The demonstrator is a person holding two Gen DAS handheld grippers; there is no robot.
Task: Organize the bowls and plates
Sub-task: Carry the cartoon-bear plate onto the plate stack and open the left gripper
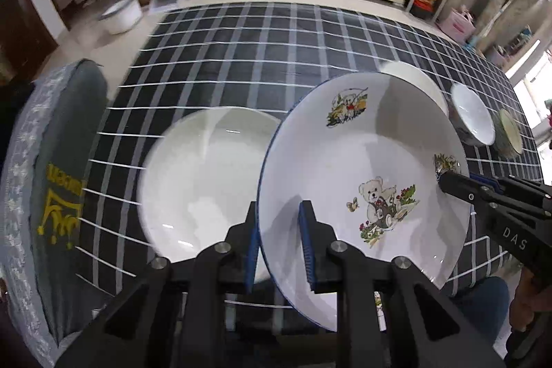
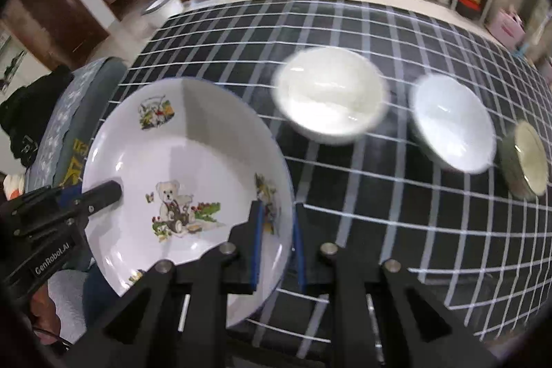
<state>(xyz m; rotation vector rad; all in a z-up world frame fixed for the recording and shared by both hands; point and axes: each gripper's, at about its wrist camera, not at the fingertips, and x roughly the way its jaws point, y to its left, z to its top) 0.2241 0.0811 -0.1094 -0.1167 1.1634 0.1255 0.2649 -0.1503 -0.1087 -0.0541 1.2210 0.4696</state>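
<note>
Left wrist view
Left gripper (image 1: 279,247): nearly closed, pinching the near rim of the bear plate (image 1: 362,168).
Bear plate: held tilted in the air above the checked worktop (image 1: 241,57), beside and partly over a plain white plate (image 1: 203,175).
Right gripper (image 1: 445,178): clamped on the plate's far-right rim.

Right wrist view
Right gripper (image 2: 277,230): almost shut, rim between its pads.
Bowls: a white bowl (image 2: 327,95), a second bowl (image 2: 452,123) and a green-sided bowl (image 2: 524,157) stand in a row on the worktop.
Handling: probably stiff, glazed, slippery, breakable; opposite rim edges look the safest hold.
</note>
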